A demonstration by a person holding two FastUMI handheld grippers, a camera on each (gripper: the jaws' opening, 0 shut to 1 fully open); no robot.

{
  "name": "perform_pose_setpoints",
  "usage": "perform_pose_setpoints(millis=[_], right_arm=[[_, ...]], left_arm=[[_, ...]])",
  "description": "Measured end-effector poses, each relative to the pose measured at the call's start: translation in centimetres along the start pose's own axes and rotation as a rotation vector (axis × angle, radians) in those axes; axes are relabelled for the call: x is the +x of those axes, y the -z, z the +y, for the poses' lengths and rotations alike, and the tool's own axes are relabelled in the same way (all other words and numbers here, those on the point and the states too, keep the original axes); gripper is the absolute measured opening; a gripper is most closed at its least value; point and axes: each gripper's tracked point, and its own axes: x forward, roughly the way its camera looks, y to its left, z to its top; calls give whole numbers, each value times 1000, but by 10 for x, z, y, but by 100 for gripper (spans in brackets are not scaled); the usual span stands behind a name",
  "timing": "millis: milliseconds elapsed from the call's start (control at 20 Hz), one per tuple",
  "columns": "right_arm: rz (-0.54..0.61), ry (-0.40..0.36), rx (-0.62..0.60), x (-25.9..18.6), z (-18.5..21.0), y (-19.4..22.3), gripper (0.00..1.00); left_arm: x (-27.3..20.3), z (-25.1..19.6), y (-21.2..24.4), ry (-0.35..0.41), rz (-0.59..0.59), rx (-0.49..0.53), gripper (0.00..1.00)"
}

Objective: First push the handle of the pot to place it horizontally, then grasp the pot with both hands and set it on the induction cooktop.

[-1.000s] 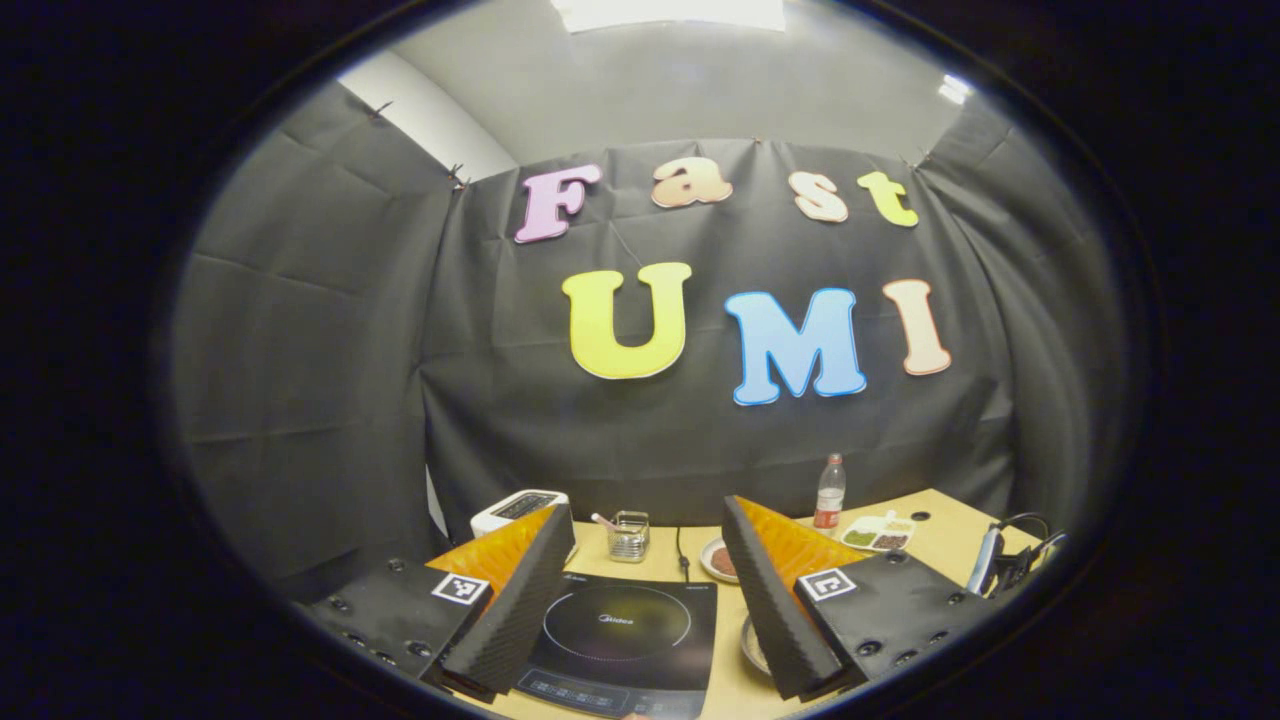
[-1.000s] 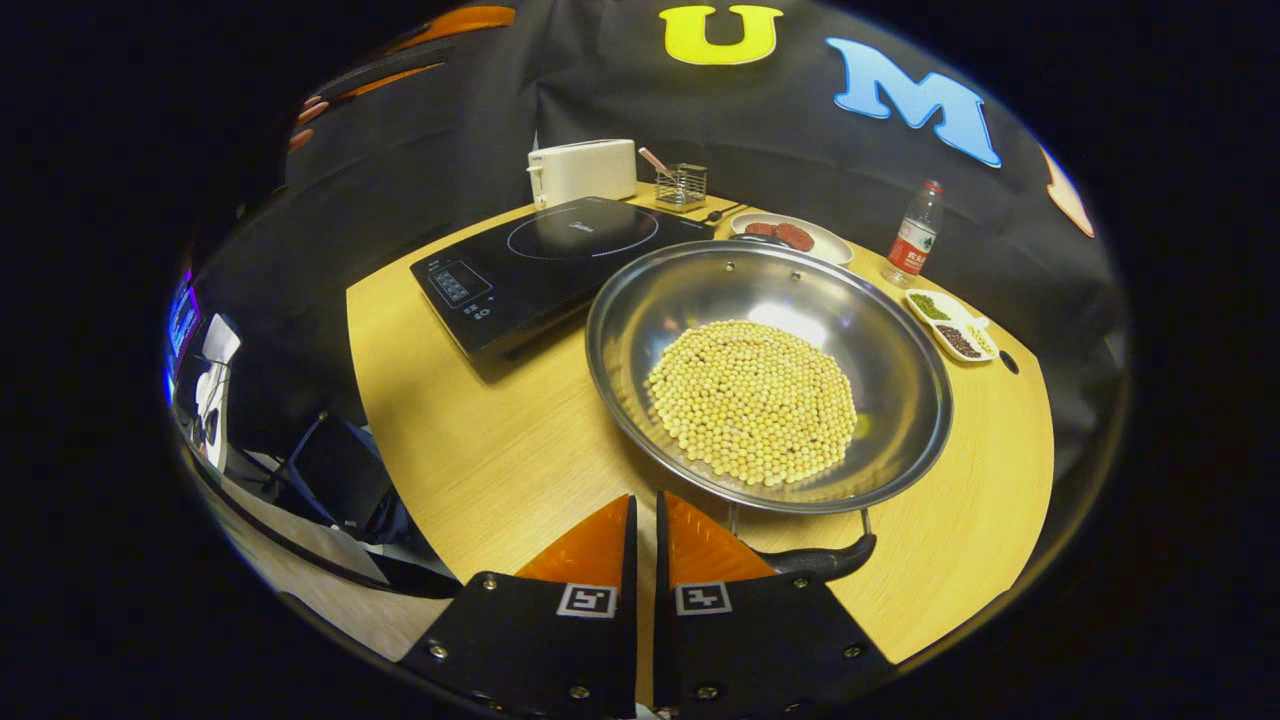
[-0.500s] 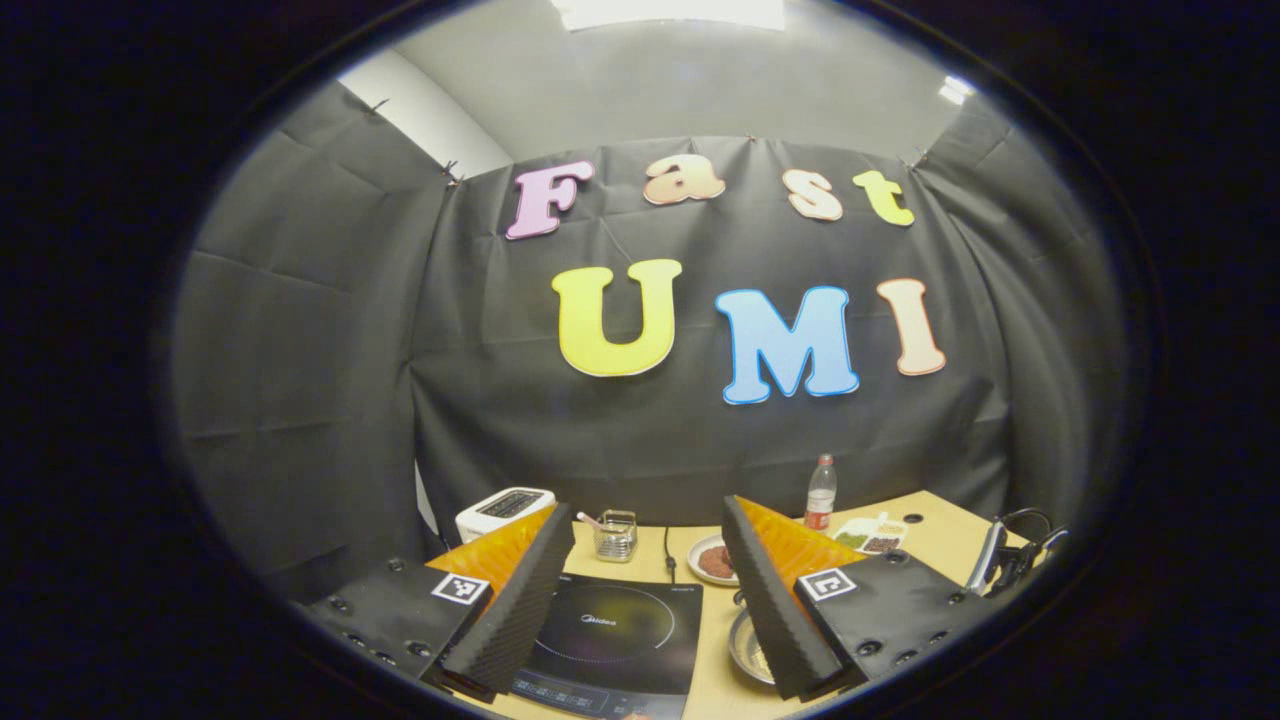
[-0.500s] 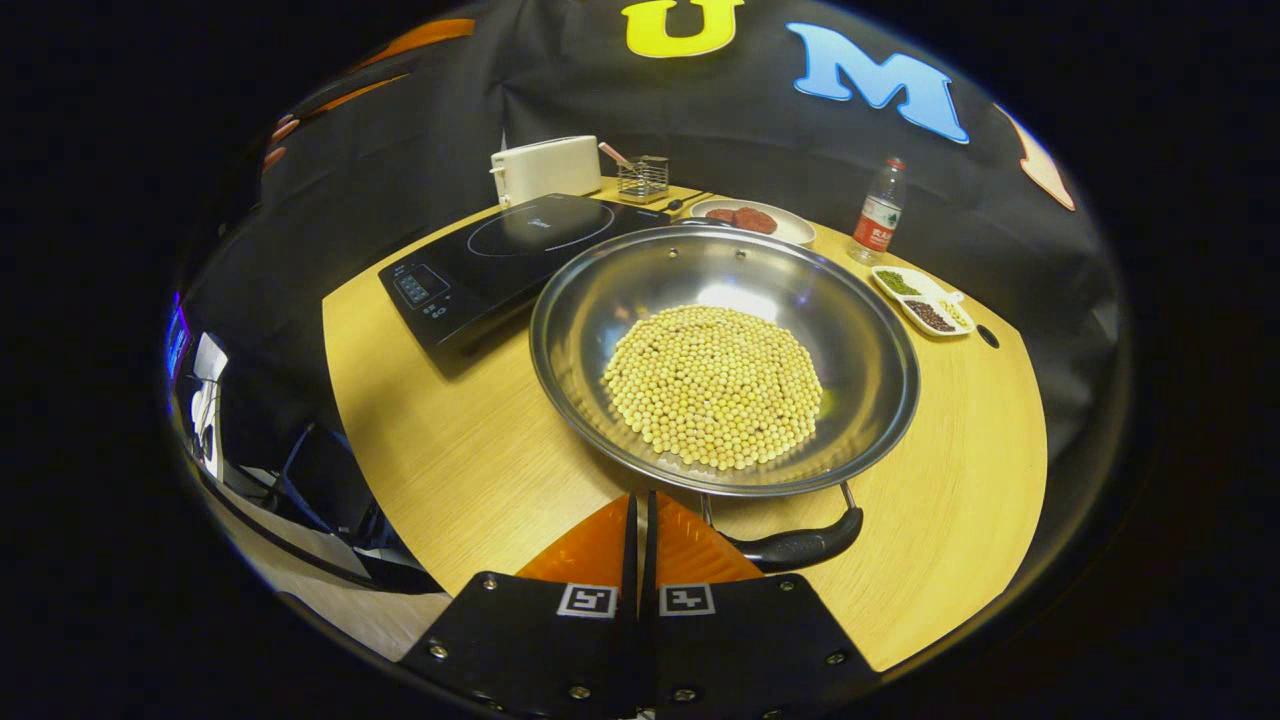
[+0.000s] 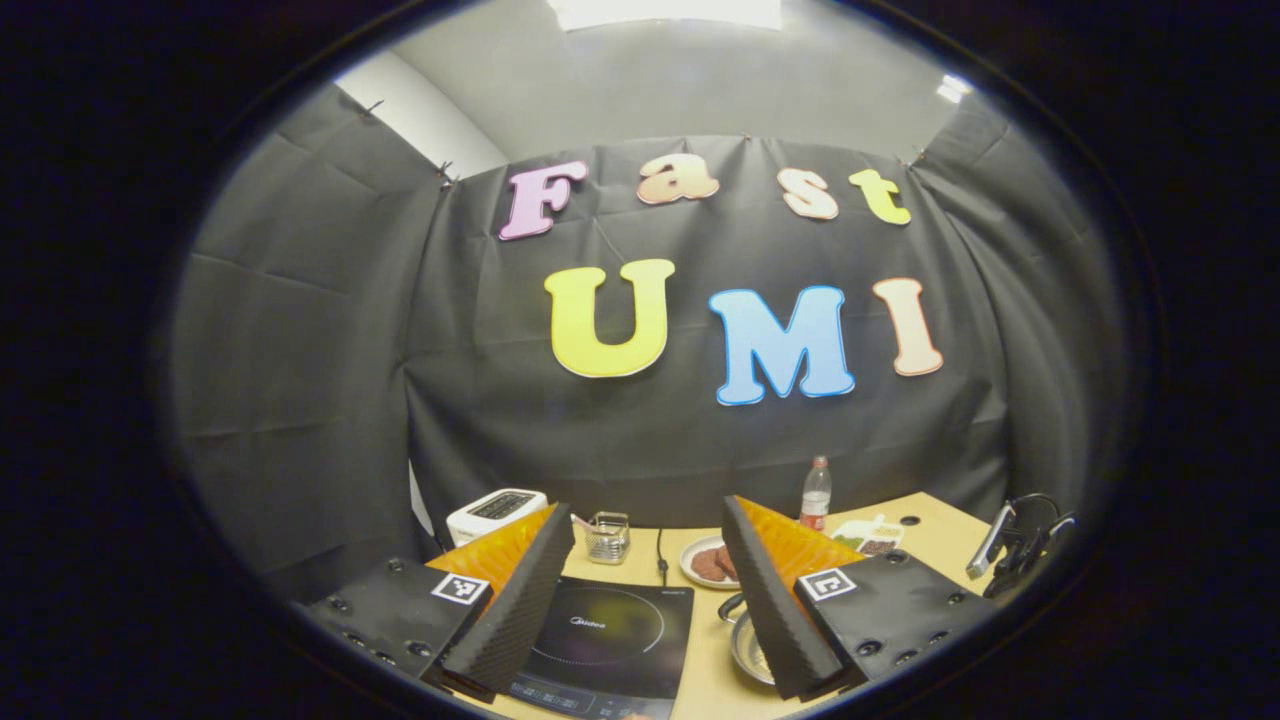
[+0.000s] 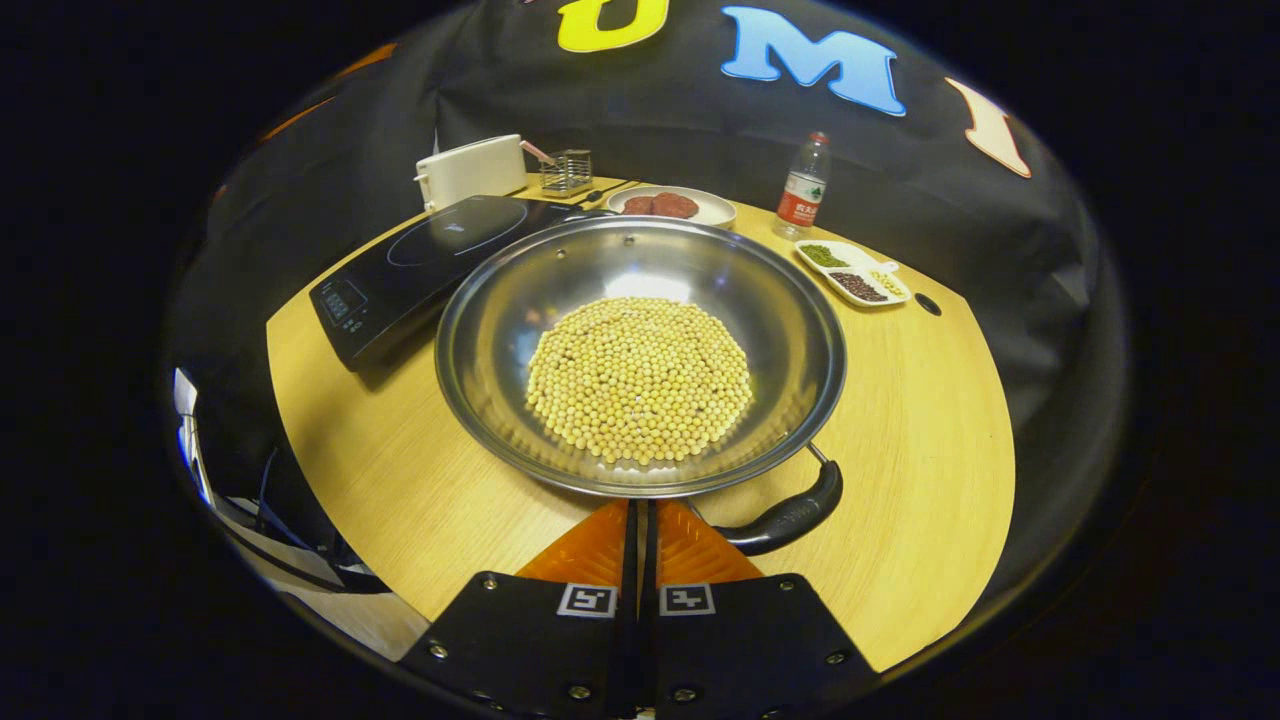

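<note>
Two grippers work over a light wooden tabletop (image 6: 920, 470). The right gripper (image 6: 640, 515) has its fingers pressed together with nothing between them, its tips at the near rim of the wide stainless steel pot (image 6: 640, 355), just beside the pot's black handle (image 6: 790, 515), which angles off toward the tabletop's near right edge. Pale yellow soybeans (image 6: 640, 380) cover the pot's bottom. The pot sits mid-tabletop, touching or just beside the black induction cooktop (image 6: 410, 270) toward the left edge. The left gripper (image 5: 640, 600) hangs above the cooktop with its fingers spread wide apart, empty. Along the far edge stand a white toaster (image 6: 470, 170) and a plastic bottle (image 6: 803, 185).
</note>
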Motion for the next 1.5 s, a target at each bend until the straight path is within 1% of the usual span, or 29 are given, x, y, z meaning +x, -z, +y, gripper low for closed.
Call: perform_pose_setpoints(millis=[350, 500, 650, 800, 850, 900, 1000, 1100, 1250, 1300, 1350, 1400, 1450, 1500], right_arm=[[-9, 88, 63, 1, -42, -3, 1], [-8, 115, 87, 5, -59, -7, 1], [-14, 162, 94, 9, -78, -12, 1], [-25, 193, 138, 13, -95, -19, 1], [-33, 200, 151, 15, -99, -21, 1], [-46, 214, 158, 16, -105, -25, 1], [-80, 239, 178, 16, -116, -32, 1], [-114, 236, 193, 15, -120, -39, 1], [-184, 239, 195, 2, -132, -49, 6], [-218, 220, 211, -6, -132, -56, 12], [-253, 199, 229, -11, -131, -62, 23], [-291, 188, 243, -16, -132, -69, 48], [-327, 197, 247, -20, -137, -73, 73], [-358, 205, 243, -25, -141, -79, 98]], left_arm=[[-1, -11, 1, -9, 3, 7, 99], [-4, -9, 3, -33, 7, 9, 99], [-7, -4, 9, -62, 21, 11, 99], [-7, -3, 13, -85, 33, 7, 99], [-7, -4, 15, -90, 34, 7, 99], [-6, -4, 18, -93, 36, 10, 96], [-5, -10, 24, -98, 47, 16, 96], [-1, -19, 32, -99, 61, 24, 96], [9, -35, 44, -94, 85, 21, 99], [12, -40, 50, -92, 92, 19, 99], [17, -44, 55, -85, 99, 16, 99], [20, -49, 60, -76, 106, 13, 99], [25, -54, 65, -65, 119, 11, 94], [31, -57, 72, -56, 130, 14, 96]])
